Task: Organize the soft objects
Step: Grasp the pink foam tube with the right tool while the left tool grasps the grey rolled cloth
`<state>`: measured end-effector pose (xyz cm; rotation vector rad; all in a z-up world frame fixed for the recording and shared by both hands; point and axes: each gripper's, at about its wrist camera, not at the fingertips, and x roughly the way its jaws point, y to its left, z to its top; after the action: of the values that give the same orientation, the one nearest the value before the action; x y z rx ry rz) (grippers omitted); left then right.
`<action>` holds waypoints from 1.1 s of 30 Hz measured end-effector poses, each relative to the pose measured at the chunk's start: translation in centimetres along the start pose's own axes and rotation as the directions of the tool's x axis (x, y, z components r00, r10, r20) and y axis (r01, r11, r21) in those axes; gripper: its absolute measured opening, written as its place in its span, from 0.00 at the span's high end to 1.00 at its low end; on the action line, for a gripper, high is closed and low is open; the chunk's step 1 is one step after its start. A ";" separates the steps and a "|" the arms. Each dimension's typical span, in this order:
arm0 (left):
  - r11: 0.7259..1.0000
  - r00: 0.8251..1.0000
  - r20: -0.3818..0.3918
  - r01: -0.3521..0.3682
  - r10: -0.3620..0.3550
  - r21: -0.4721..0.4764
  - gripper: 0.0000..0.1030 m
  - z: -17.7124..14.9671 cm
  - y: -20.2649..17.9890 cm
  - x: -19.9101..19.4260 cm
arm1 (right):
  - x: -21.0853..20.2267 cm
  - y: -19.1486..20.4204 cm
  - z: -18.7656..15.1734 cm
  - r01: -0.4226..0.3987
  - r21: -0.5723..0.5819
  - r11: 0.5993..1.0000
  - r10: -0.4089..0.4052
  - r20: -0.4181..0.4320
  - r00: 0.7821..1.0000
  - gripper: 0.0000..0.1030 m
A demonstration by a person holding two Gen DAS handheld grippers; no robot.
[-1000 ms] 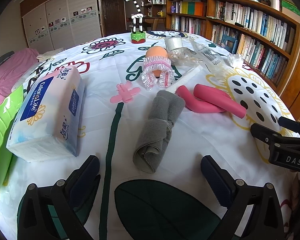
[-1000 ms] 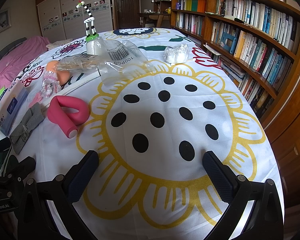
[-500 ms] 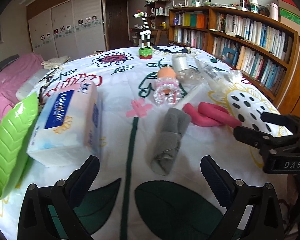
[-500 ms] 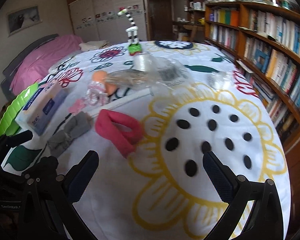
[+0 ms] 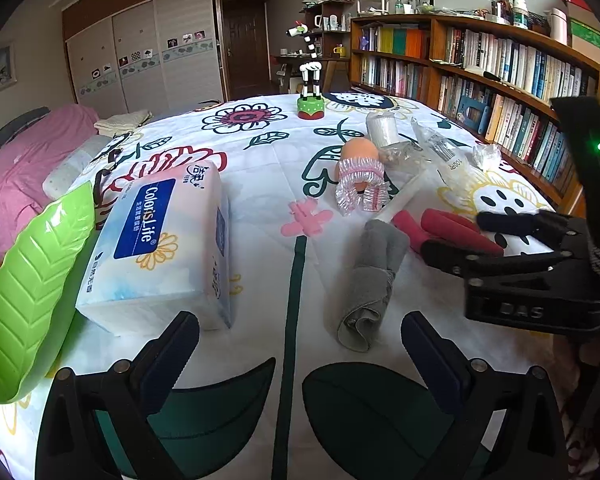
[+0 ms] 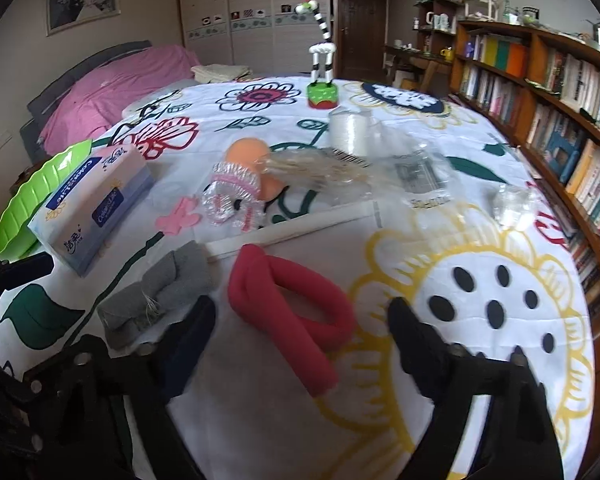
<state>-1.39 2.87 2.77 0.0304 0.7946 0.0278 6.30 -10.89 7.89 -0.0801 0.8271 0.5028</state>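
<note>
A red foam tube, bent double, lies on the flowered bedspread between the fingers of my right gripper. The jaws are closing, with a gap still showing on each side of the tube. In the left wrist view the right gripper reaches in from the right over the tube. My left gripper hangs open above the spread with nothing between its fingers. Just ahead of it lies a rolled grey cloth, with a tissue pack to the left.
A green leaf-shaped tray sits at the bed's left edge. Farther back are an orange sponge in a frilly pink band, a white stick, clear plastic bags and a zebra toy. Bookshelves line the right side.
My right gripper has swung left from the yellow flower to over the red tube, and its jaws have narrowed. The left wrist view shows it reaching farther in from the right.
</note>
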 end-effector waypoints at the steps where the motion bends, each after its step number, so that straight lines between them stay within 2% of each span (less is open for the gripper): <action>1: 1.000 1.000 0.001 0.001 -0.001 0.004 0.00 0.1 -0.1 0.0 | 0.4 0.0 -0.1 -0.013 0.006 1.000 0.013 -0.016 1.000 0.34; 8: 1.000 1.000 -0.001 0.008 -0.008 0.026 0.00 0.5 -0.8 0.3 | -0.5 -0.8 -0.8 -0.038 0.044 0.998 0.038 0.005 0.999 0.37; 18: 0.997 1.000 -0.012 0.014 -0.013 0.078 0.00 0.9 -2.8 1.3 | -3.7 -3.4 -2.4 -0.014 0.159 0.987 0.004 0.066 0.998 0.37; 23: 0.995 0.999 -0.004 0.045 -0.045 0.094 0.01 1.0 -3.6 1.0 | -4.3 -4.1 -3.0 -0.015 0.190 0.982 0.001 0.074 0.997 0.37; 25: 0.992 0.997 -0.008 0.075 -0.075 0.097 0.05 1.4 -3.9 1.2 | -4.5 -4.3 -3.1 -0.011 0.201 0.980 -0.005 0.080 0.997 0.37; 27: 0.991 0.995 -0.027 0.100 -0.098 0.092 0.21 1.8 -4.1 1.7 | -4.7 -4.5 -3.2 -0.015 0.208 0.978 -0.003 0.083 0.997 0.37; 31: 0.989 0.993 -0.038 0.113 -0.110 0.098 0.26 2.4 -4.7 2.7 | -5.0 -4.8 -3.5 -0.018 0.222 0.975 -0.002 0.090 0.996 0.37; 33: 0.987 0.991 -0.055 0.129 -0.125 0.093 0.36 2.5 -4.9 3.4 | -5.2 -5.0 -3.7 -0.020 0.227 0.974 -0.001 0.092 0.996 0.37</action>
<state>2.87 -1.97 1.92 0.0703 0.8452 -0.1310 3.12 -18.25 8.49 0.1582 0.7901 0.4147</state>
